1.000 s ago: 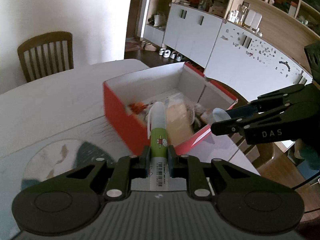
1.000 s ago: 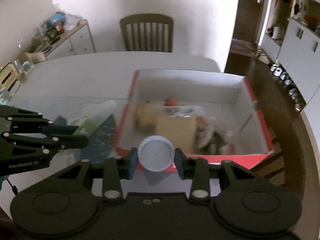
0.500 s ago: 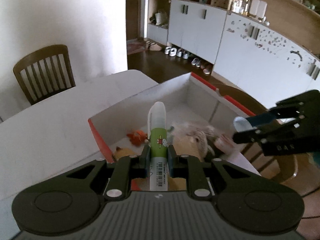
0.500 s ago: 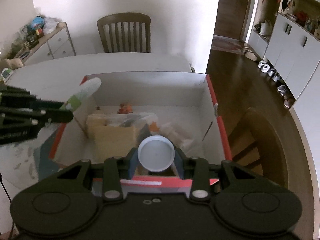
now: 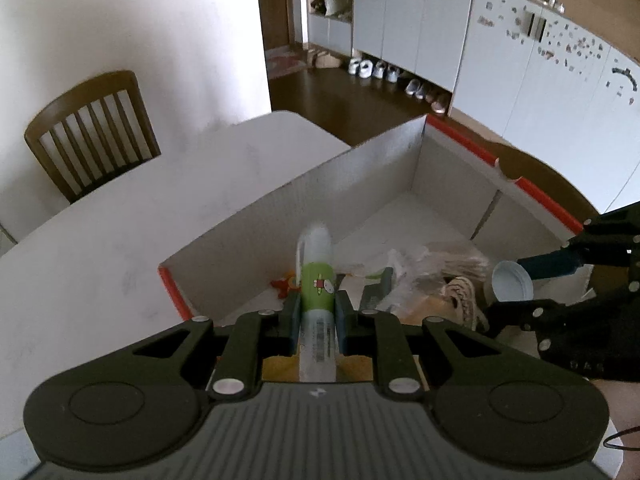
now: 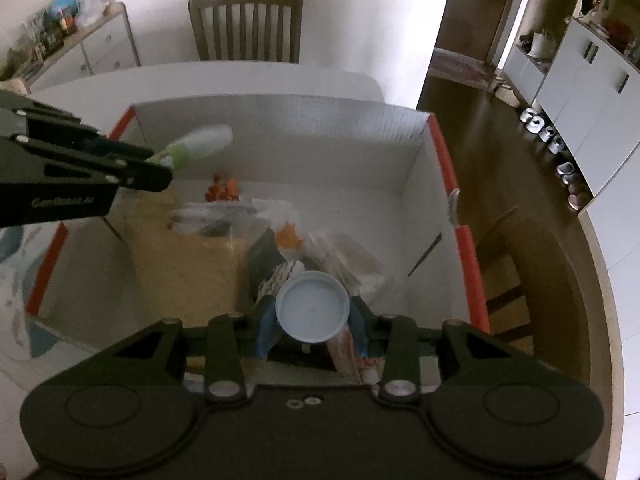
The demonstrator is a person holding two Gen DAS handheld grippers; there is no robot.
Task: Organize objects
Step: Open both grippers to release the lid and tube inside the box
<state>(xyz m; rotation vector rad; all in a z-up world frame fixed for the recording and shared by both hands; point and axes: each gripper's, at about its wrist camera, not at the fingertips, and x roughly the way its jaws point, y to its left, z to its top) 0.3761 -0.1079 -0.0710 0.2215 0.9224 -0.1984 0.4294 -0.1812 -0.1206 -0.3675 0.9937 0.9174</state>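
Note:
My left gripper (image 5: 317, 307) is shut on a green-and-white glue stick (image 5: 317, 280), held above the left side of an open red cardboard box (image 5: 460, 136) with white inner walls. My right gripper (image 6: 313, 322) is shut on a small container with a pale blue round lid (image 6: 313, 306), held over the box's near right part. The box (image 6: 444, 160) holds a tan packet (image 6: 188, 264), clear plastic bags (image 6: 344, 252) and a small orange toy (image 6: 222, 190). The left gripper (image 6: 160, 174) and the glue stick (image 6: 200, 142) show in the right wrist view, the right gripper (image 5: 560, 280) in the left wrist view.
The box sits on a white table (image 5: 100, 248). A wooden chair (image 6: 246, 24) stands behind the table and another (image 6: 532, 280) by the box's right side. White cabinets (image 5: 420, 20) with shoes below line the far wall. A patterned mat (image 6: 16, 292) lies left of the box.
Both grippers have moved forward and lower over the box, each holding its object. The glue stick now hangs over the box's left inside, the lidded container over its contents.

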